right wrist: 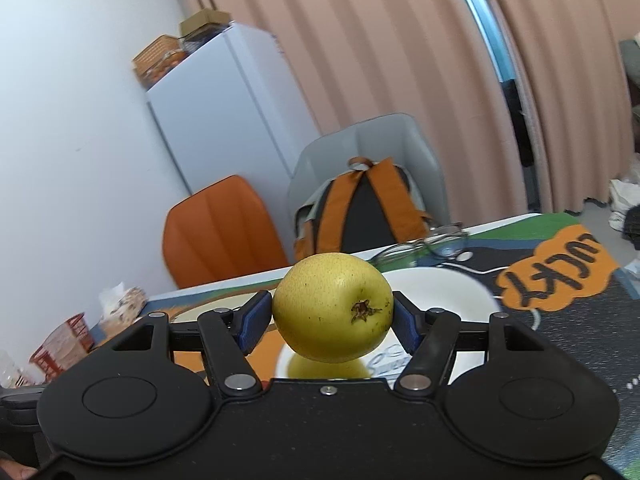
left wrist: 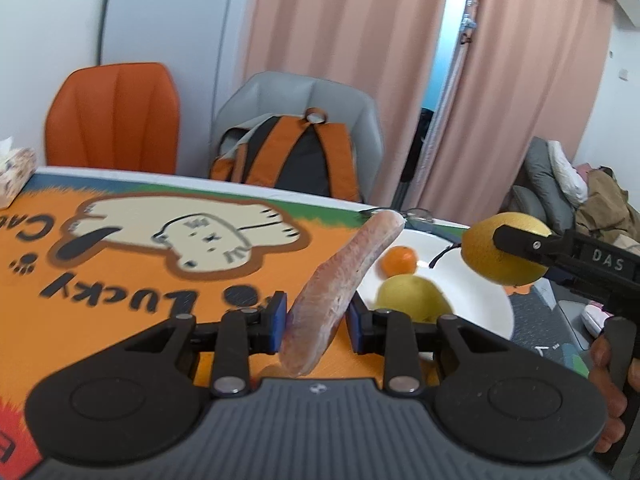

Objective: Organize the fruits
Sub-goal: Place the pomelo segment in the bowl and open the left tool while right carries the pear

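The left gripper (left wrist: 316, 322) fills the bottom of its own view, its two blue pads (left wrist: 280, 320) closed almost together on one long pinkish sweet potato (left wrist: 340, 284). The sweet potato is clamped near its lower end and slants up and away to the right from the jaws, its far tip over the near rim of a white plate (left wrist: 472, 300). It hangs clear of the table mat (left wrist: 120, 280), an orange mat with a cartoon cat on it.

The right gripper (right wrist: 332, 320) stands about half open and grips one yellow pear (right wrist: 332, 308) squarely between its two blue pads (right wrist: 254, 320), the blossom end facing the camera. The pear (left wrist: 502, 250) is in the air, above the plate (right wrist: 440, 292) and ahead of the left gripper to its right. A hand (left wrist: 612, 396) holds that tool's handle.

On the single plate, just ahead of the left jaws to the right, lie two fruits: one small orange (left wrist: 398, 260) and one yellow-green pear (left wrist: 412, 298), close together. That makes two pears in all, one orange and one sweet potato.

Beyond the table stand two chairs, one orange (left wrist: 112, 120) and one grey (left wrist: 304, 96), the grey one with a backpack (left wrist: 296, 156) on it. A pair of glasses (right wrist: 428, 242) lies at the far edge of the table behind the plate.
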Motion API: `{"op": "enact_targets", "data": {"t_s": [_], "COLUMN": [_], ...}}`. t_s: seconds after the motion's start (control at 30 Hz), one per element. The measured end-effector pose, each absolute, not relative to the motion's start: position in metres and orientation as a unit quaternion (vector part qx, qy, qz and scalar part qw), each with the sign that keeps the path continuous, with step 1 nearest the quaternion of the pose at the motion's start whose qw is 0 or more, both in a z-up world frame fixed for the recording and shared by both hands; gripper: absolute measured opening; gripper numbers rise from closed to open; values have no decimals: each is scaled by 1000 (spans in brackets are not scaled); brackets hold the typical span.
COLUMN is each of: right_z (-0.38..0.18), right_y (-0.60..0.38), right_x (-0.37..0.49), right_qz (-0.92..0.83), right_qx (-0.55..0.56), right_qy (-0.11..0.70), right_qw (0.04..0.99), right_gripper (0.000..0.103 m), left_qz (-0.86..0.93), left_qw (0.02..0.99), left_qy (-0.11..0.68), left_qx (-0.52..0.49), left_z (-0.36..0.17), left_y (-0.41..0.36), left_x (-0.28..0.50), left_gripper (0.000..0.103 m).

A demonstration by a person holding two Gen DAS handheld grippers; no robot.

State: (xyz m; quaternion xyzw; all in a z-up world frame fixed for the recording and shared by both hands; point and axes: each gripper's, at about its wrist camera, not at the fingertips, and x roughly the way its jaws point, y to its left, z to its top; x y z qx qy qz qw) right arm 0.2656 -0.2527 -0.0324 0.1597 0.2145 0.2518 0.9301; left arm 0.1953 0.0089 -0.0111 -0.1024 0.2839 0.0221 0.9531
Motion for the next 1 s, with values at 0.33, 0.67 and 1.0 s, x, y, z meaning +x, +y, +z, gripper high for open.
{"op": "enact_targets", "data": {"t_s": [0.33,0.67,1.0], "right_z": [-44,-49,-52], "right_y": [-276,-287,-287], "right_x": [283,287,291], "right_qz": [211,190,190], "right_qx": [183,190,188], "right_qy": [227,232,237], "right_qw": [933,935,934], "right_gripper": [63,63,63], "left_qz": [-11,-31,-31], "left_qw": [957,957,955], "left_qy": [279,282,292], "left_qx": [-78,-55,-38], "left_z": [-3,-7,-19], "left_y": [-28,-52,-62], "left_x": [230,269,307], "left_gripper": [30,30,30]}}
